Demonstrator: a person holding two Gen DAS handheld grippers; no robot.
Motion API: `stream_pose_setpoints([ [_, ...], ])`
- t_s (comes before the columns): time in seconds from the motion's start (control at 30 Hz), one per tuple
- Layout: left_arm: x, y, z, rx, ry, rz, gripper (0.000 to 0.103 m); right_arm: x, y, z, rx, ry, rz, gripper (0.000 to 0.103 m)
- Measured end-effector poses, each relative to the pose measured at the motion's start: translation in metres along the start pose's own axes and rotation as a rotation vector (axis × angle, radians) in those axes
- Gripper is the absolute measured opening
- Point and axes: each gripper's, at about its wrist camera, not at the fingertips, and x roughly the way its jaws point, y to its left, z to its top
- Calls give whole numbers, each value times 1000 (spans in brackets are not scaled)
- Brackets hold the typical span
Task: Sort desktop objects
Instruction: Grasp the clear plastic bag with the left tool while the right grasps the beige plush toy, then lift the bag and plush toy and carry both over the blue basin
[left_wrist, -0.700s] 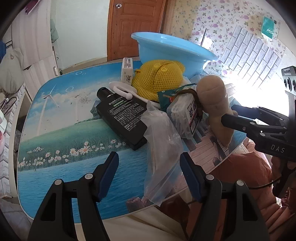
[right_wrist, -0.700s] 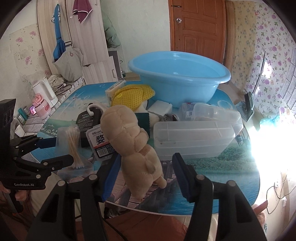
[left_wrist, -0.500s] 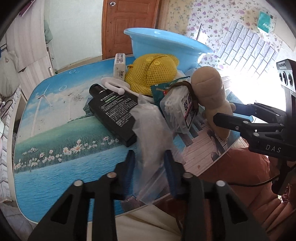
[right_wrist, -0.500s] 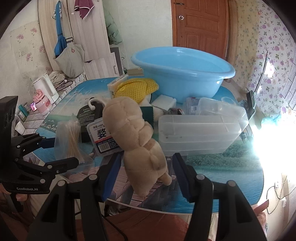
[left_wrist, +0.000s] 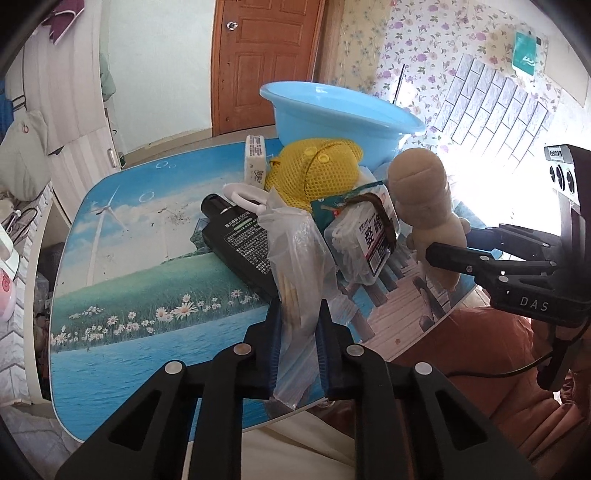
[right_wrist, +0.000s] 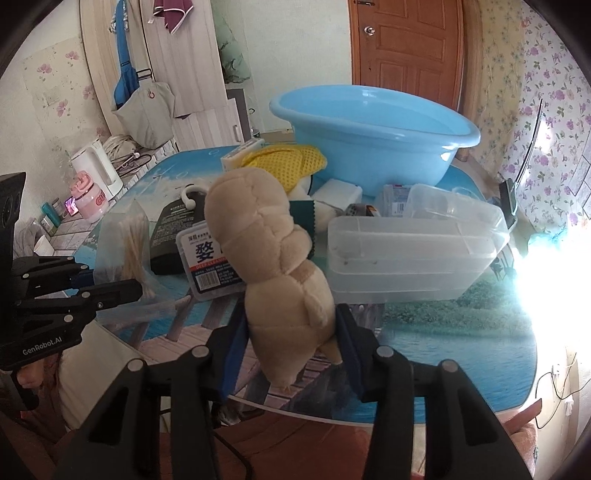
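My left gripper (left_wrist: 297, 317) is shut on a clear plastic bag of cotton swabs (left_wrist: 295, 254) and holds it upright above the table's near edge. The bag also shows in the right wrist view (right_wrist: 127, 240). My right gripper (right_wrist: 290, 328) is shut on a beige plush toy (right_wrist: 266, 254), which stands upright between the pads; the toy also shows in the left wrist view (left_wrist: 424, 206). A pile lies behind: a black bottle (left_wrist: 240, 240), a floss-pick box (left_wrist: 365, 240), a yellow mesh pouch (left_wrist: 314, 170).
A blue basin (right_wrist: 373, 125) stands at the back of the printed table (left_wrist: 122, 266). Clear plastic boxes (right_wrist: 410, 254) lie to the right. A white packet (left_wrist: 255, 158) and a white hook (left_wrist: 243, 194) lie near the pouch. A kettle (right_wrist: 96, 170) stands off the table, left.
My left gripper has closed on the swab bag and lifted it upright. My right gripper has closed on the plush toy, which was loose between open fingers before.
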Motion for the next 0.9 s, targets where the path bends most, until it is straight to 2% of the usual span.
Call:
stream_pose_setpoints([
  [0.2,-19,9,10,-27,-64,36,15,-22,5,8,-6,-88,61,44],
  [0.4,-35,10,27,-40,-110,41,15,-37,8,20,-4,-154,101,45],
  [0.67,-43,-5,76,-14,-170,29,15,-50,-16,53,35,-221,93,45],
  [0.9,-26,-26,118,19,-181,22,15,-52,-37,73,61,-250,111,45],
])
